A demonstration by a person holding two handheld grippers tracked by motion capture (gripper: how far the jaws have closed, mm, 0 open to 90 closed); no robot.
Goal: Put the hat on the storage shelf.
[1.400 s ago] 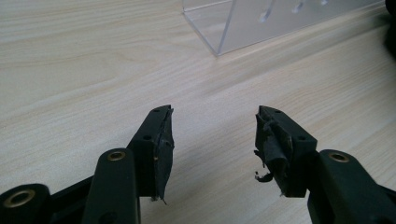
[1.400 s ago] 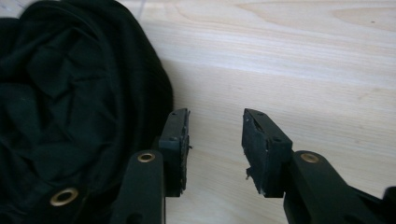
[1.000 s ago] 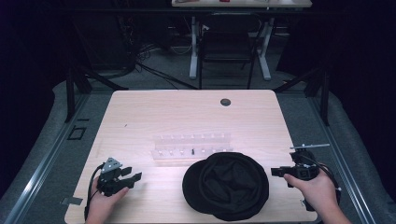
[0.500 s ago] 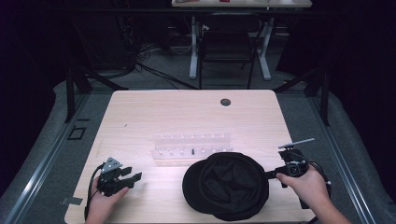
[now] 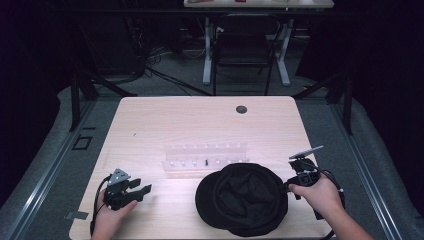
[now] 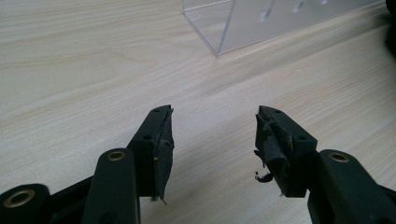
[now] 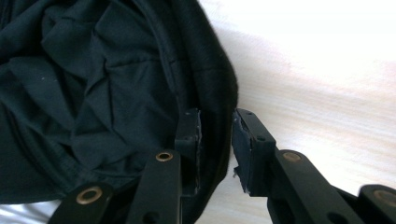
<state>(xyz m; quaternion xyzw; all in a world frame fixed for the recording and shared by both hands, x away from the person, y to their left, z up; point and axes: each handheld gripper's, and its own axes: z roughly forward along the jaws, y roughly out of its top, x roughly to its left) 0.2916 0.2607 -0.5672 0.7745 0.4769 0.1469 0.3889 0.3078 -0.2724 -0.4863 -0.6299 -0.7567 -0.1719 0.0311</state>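
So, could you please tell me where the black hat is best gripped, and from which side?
Probably at the thick rim on its right edge, coming from the right. The black hat lies opening up, so one jaw can go inside and one outside, as the right hand-held gripper stands now.

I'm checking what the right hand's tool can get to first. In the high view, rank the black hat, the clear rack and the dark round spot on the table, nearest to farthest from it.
1. The black hat, at the right tool, whose jaws straddle its rim.
2. The clear rack, up and to the left, mid-table.
3. The dark round spot, near the table's far edge.
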